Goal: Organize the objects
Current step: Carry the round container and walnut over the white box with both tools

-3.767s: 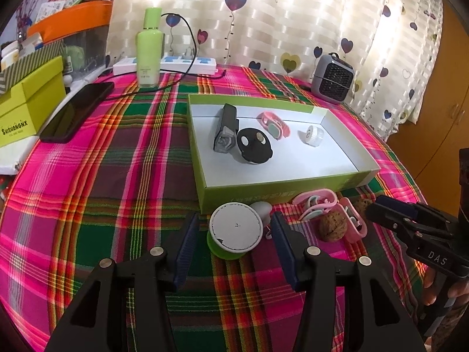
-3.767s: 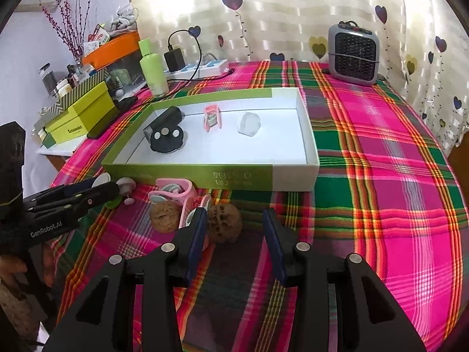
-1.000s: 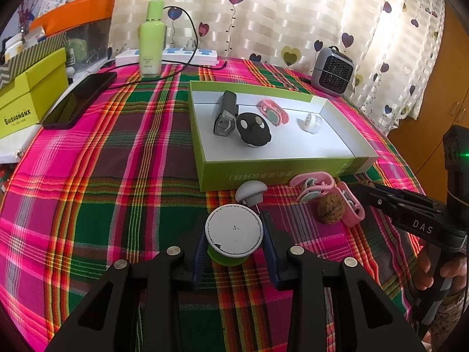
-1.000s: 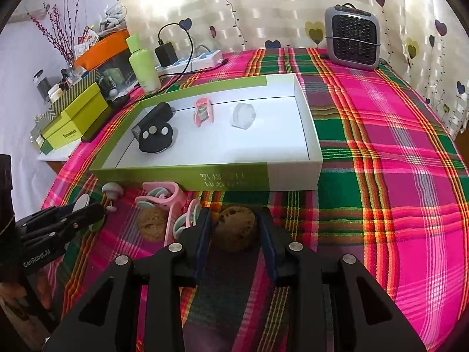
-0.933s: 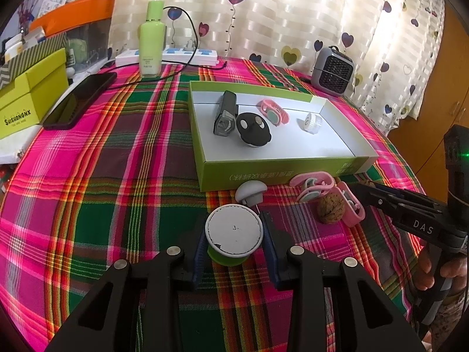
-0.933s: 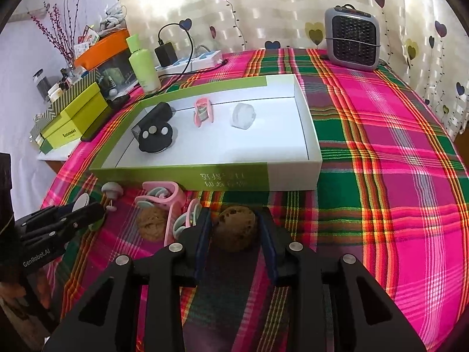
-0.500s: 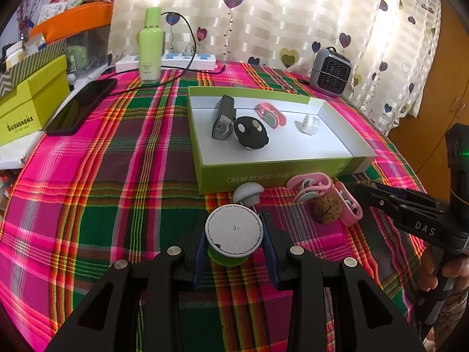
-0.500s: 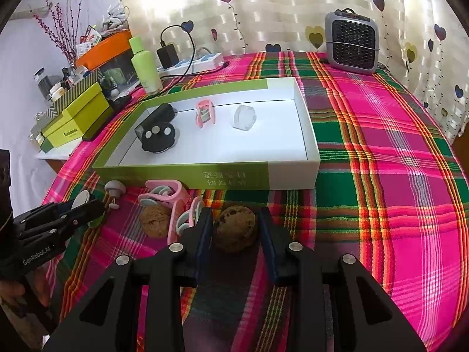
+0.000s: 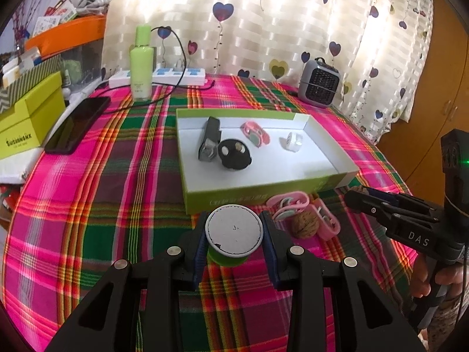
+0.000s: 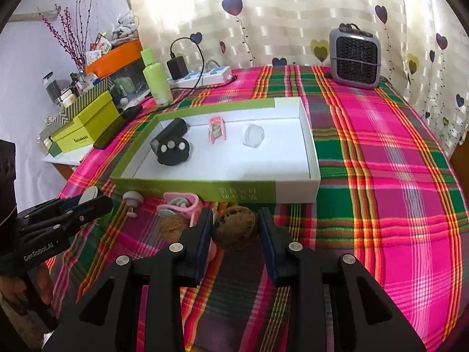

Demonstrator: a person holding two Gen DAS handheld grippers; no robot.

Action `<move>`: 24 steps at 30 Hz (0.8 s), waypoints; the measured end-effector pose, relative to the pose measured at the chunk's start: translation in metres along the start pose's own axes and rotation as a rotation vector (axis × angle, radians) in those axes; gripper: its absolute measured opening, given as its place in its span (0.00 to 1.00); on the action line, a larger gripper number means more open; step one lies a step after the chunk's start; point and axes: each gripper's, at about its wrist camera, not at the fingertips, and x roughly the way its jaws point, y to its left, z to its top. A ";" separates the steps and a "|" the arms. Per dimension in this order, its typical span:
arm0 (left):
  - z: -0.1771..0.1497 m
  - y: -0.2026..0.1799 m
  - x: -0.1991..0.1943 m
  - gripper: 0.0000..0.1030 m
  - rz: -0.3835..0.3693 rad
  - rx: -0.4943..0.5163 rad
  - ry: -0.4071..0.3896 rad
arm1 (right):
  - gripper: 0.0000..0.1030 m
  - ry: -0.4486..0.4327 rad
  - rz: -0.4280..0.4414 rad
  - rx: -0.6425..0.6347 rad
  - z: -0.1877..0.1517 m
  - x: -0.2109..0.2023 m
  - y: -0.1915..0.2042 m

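The left gripper [image 9: 234, 245] clamps a white-lidded green jar [image 9: 233, 232], the right gripper [image 10: 236, 230] a walnut [image 10: 235, 227], both apparently lifted just short of the box's [image 10: 293, 193] near wall; bare plaid tablecloth [image 10: 395, 205] lies right.

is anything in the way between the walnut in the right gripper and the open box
Only the box's near wall stands between them. The walnut, held in the right gripper, must clear that wall; the white floor beyond is bare.
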 end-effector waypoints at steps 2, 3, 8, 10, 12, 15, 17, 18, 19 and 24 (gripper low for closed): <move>0.005 -0.003 -0.001 0.31 -0.011 0.004 -0.007 | 0.32 -0.010 -0.004 -0.005 0.004 -0.002 0.001; 0.007 -0.004 0.000 0.31 -0.014 0.008 -0.008 | 0.32 -0.013 -0.004 -0.006 0.005 -0.003 0.001; 0.022 -0.013 0.007 0.31 -0.032 0.024 -0.010 | 0.32 -0.031 -0.007 -0.005 0.017 -0.003 -0.004; 0.028 -0.017 0.011 0.31 -0.043 0.029 -0.011 | 0.32 -0.036 -0.009 -0.004 0.022 -0.003 -0.006; 0.033 -0.020 0.015 0.31 -0.048 0.039 -0.015 | 0.32 -0.044 -0.009 -0.004 0.028 -0.003 -0.008; 0.041 -0.025 0.023 0.31 -0.061 0.044 -0.011 | 0.32 -0.052 -0.010 -0.014 0.037 0.000 -0.012; 0.046 -0.028 0.028 0.31 -0.065 0.049 -0.009 | 0.32 -0.052 -0.014 -0.013 0.044 0.004 -0.016; 0.050 -0.029 0.032 0.31 -0.065 0.049 -0.007 | 0.32 -0.052 -0.012 -0.012 0.048 0.007 -0.018; 0.052 -0.030 0.035 0.31 -0.068 0.047 -0.005 | 0.32 -0.052 -0.011 -0.011 0.050 0.009 -0.020; 0.064 -0.037 0.050 0.31 -0.087 0.047 -0.004 | 0.32 -0.050 -0.027 -0.018 0.067 0.023 -0.029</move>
